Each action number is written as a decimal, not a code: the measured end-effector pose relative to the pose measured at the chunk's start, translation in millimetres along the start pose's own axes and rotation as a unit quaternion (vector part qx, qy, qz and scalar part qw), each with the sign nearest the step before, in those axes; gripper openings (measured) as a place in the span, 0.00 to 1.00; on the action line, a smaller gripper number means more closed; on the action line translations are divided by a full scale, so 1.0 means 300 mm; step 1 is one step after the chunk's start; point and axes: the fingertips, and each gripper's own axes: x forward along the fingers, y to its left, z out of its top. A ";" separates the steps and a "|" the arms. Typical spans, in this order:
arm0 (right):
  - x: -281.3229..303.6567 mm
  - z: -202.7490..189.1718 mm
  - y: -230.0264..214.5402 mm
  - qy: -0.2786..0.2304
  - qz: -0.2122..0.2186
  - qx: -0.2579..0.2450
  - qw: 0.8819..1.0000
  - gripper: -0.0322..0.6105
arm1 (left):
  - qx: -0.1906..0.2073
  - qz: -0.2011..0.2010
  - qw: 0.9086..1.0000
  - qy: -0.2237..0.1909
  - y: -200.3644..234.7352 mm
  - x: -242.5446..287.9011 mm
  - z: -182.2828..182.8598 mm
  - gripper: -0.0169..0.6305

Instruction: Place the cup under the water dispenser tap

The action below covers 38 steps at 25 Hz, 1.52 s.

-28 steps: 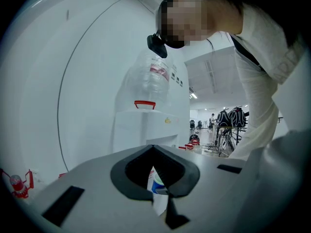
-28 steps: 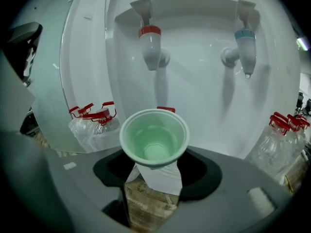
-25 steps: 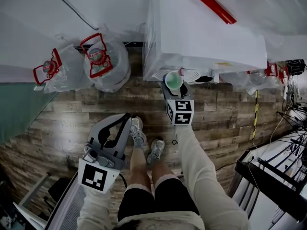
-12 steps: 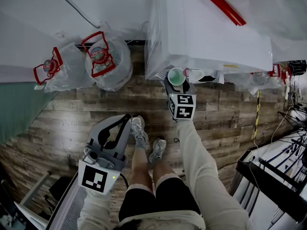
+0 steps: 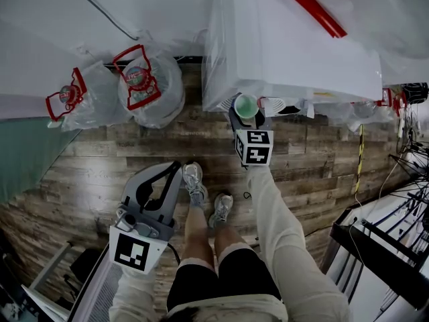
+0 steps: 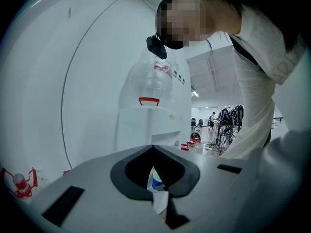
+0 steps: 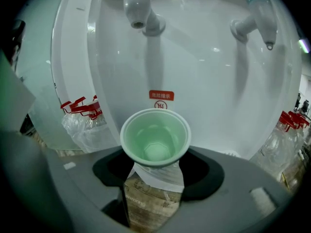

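Head view: the right gripper (image 5: 245, 115) holds a green cup (image 5: 246, 105) right at the front of the white water dispenser (image 5: 288, 45). The left gripper (image 5: 175, 168) hangs well back from the dispenser, over the wood floor (image 5: 87, 173).

Left gripper view: its jaws are pressed together with nothing in them (the dispenser stands far off).

Right gripper view: the jaws are wide apart and squeeze the cup. The cup sits below the dispenser's red-topped tap (image 7: 138, 6), a little to the right.

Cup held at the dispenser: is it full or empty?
Empty: the right gripper view looks into the cup and shows its bare green bottom, no water.
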 end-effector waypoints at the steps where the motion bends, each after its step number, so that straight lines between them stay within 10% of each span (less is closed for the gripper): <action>1: 0.000 0.000 0.000 0.001 -0.001 0.000 1.000 0.50 | 0.000 0.000 1.000 0.000 0.001 0.001 0.001 0.03; 34: -0.134 -0.026 0.029 -0.013 0.030 0.018 0.999 0.55 | 0.010 -0.028 1.000 -0.002 -0.008 0.105 0.057 0.03; 38: -0.219 -0.011 0.035 -0.028 0.028 0.021 0.999 0.45 | 0.015 -0.032 0.999 -0.007 -0.030 0.107 0.079 0.03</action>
